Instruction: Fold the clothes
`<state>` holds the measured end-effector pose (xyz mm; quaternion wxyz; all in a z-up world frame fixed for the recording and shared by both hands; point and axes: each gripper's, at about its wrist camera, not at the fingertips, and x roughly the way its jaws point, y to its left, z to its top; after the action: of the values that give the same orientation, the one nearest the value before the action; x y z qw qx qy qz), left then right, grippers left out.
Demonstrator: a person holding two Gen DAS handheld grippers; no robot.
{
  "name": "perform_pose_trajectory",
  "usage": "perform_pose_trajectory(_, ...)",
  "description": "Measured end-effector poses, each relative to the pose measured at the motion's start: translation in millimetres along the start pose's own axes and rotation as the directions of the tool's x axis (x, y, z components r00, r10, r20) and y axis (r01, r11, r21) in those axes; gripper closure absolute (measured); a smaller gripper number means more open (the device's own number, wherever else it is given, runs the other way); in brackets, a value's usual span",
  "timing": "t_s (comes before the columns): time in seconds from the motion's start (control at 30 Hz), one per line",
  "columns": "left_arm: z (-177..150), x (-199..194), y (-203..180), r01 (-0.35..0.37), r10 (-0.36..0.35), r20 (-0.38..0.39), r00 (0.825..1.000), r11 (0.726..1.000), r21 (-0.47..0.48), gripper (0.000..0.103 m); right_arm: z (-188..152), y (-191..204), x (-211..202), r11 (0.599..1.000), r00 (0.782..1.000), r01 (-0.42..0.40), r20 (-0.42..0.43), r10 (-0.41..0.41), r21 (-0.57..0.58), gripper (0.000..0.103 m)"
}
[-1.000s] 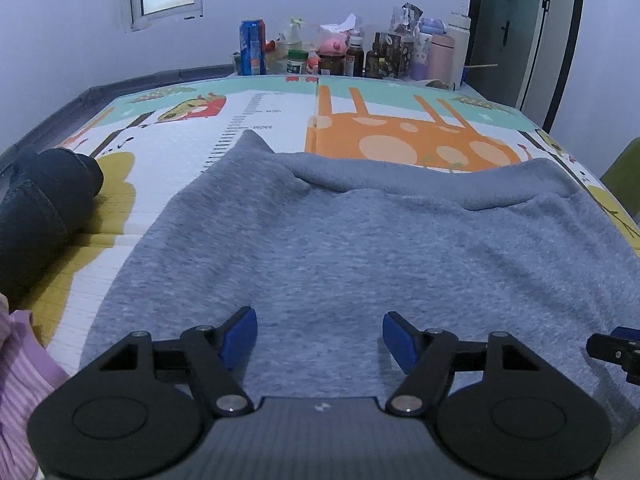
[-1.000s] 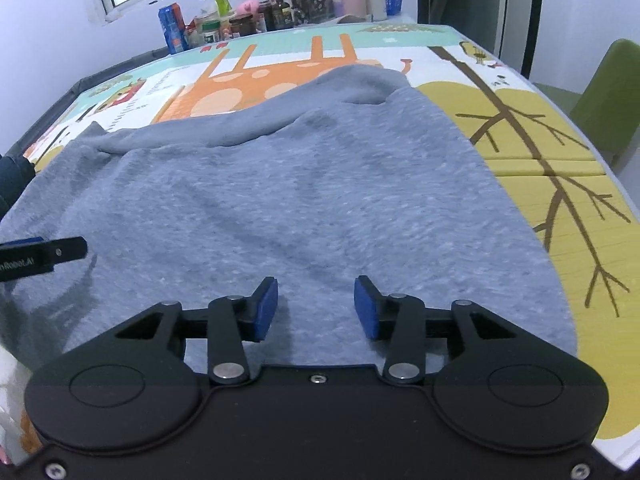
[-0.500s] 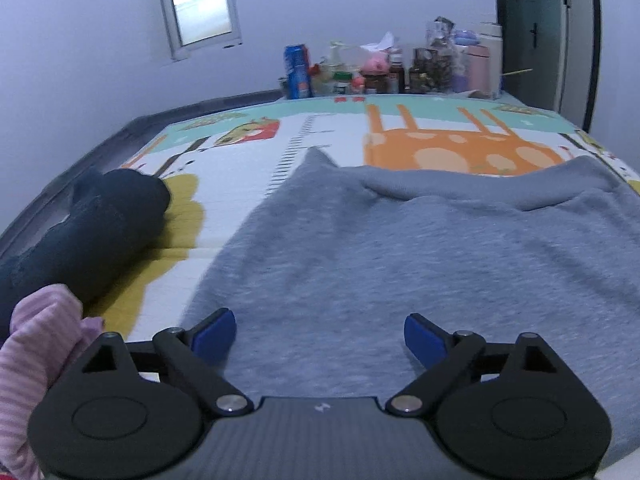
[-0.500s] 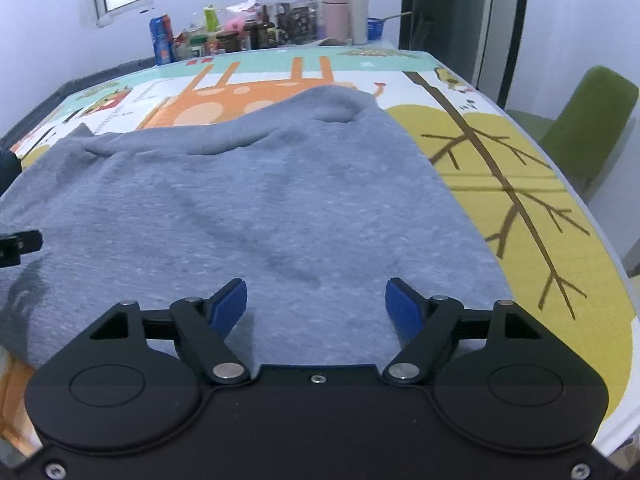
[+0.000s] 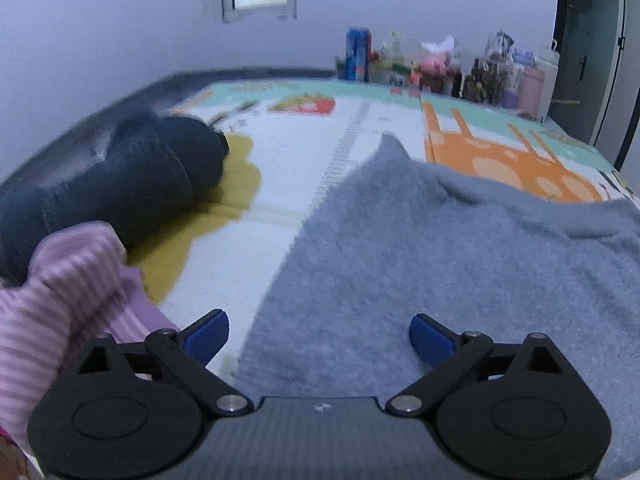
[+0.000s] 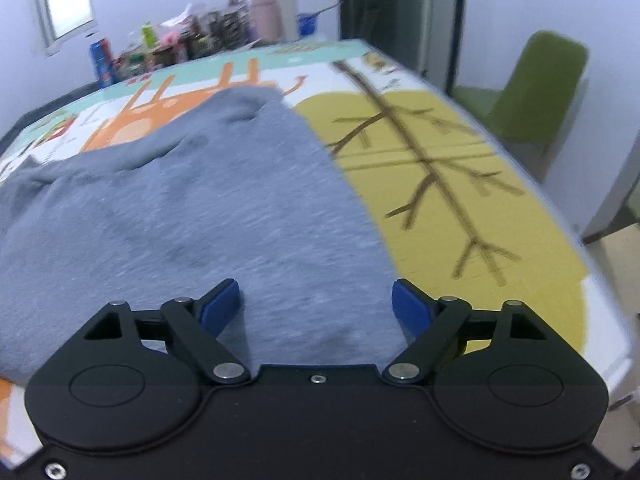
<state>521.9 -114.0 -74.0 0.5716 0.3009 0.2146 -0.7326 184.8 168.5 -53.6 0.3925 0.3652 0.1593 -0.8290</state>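
A grey fleece garment [image 5: 460, 248] lies spread flat on the cartoon play mat [image 5: 304, 168]. It also fills the left and middle of the right wrist view [image 6: 192, 216]. My left gripper [image 5: 319, 334] is open and empty, over the garment's near left corner. My right gripper [image 6: 316, 306] is open and empty, over the garment's near right edge.
Rolled dark jeans [image 5: 116, 184] and a pink striped garment [image 5: 60, 304] lie at the left. Bottles and cans [image 5: 440, 68] crowd the mat's far edge. A green chair [image 6: 536, 92] stands at the right, beyond the table edge [image 6: 600, 320].
Both grippers have opened wider and pulled back toward the near edge. The left one swung left, bringing the jeans and pink garment into view; the right one swung right.
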Motion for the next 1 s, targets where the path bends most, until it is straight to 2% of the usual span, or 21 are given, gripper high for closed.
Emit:
perform_pose_trajectory(0.17, 15.2, -23.0, -1.9, 0.022, -0.025, 0.110, 0.994, 1.000, 0.022, 0.004, 13.5, -7.5, -25.1, 1.000, 0.994, -0.008, 0.110, 0.007, 0.016, 0.021)
perform_pose_trajectory(0.27, 25.7, -29.8, -9.5, 0.086, -0.091, 0.134, 0.987, 0.995, 0.042, 0.004, 24.8, 4.0, -35.4, 0.998, 0.985, -0.039, 0.163, 0.047, -0.053, 0.021)
perform_pose_trajectory(0.33, 32.3, -31.3, -17.5, 0.154, -0.163, 0.133, 0.978, 0.985, 0.072, 0.004, 30.4, 16.3, -38.4, 0.990, 0.979, -0.085, 0.177, 0.104, -0.113, 0.021)
perform_pose_trajectory(0.47, 37.6, -33.0, -38.4, 0.276, -0.298, 0.100, 0.949, 0.942, 0.189, 0.003, 37.7, 44.4, -36.9, 0.955, 0.963, -0.167, 0.167, 0.212, -0.246, 0.018)
perform_pose_trajectory(0.5, 36.7, -33.5, -45.2, 0.296, -0.323, 0.089, 0.942, 0.927, 0.231, 0.003, 38.6, 51.2, -35.2, 0.944, 0.960, -0.188, 0.153, 0.236, -0.273, 0.014)
perform_pose_trajectory(0.57, 33.5, -33.9, -59.4, 0.329, -0.365, 0.063, 0.929, 0.891, 0.314, 0.003, 40.2, 64.5, -31.5, 0.919, 0.950, -0.237, 0.123, 0.287, -0.315, 0.012)
perform_pose_trajectory(0.63, 32.1, -30.9, -73.5, 0.369, -0.408, 0.020, 0.913, 0.843, 0.391, 0.003, 39.9, 77.5, -26.2, 0.890, 0.939, -0.283, 0.087, 0.333, -0.357, 0.011)
perform_pose_trajectory(0.73, 27.8, -25.4, -93.3, 0.412, -0.467, -0.028, 0.884, 0.749, 0.519, 0.003, 42.9, 93.1, -14.3, 0.842, 0.921, -0.343, 0.029, 0.389, -0.418, 0.011)
perform_pose_trajectory(0.87, 27.2, -12.2, -112.3, 0.474, -0.523, -0.140, 0.840, 0.586, 0.657, 0.003, 55.2, 102.7, 5.8, 0.753, 0.879, -0.446, -0.079, 0.470, -0.484, 0.011)
perform_pose_trajectory(0.97, 31.2, -4.0, -123.0, 0.542, -0.561, -0.242, 0.792, 0.463, 0.701, 0.003, 70.9, 106.6, 20.5, 0.678, 0.835, -0.532, -0.182, 0.520, -0.506, 0.011)
perform_pose_trajectory(1.0, 32.4, -1.5, -126.6, 0.561, -0.570, -0.273, 0.775, 0.421, 0.713, 0.003, 75.0, 107.3, 24.5, 0.659, 0.826, -0.547, -0.205, 0.525, -0.516, 0.011)
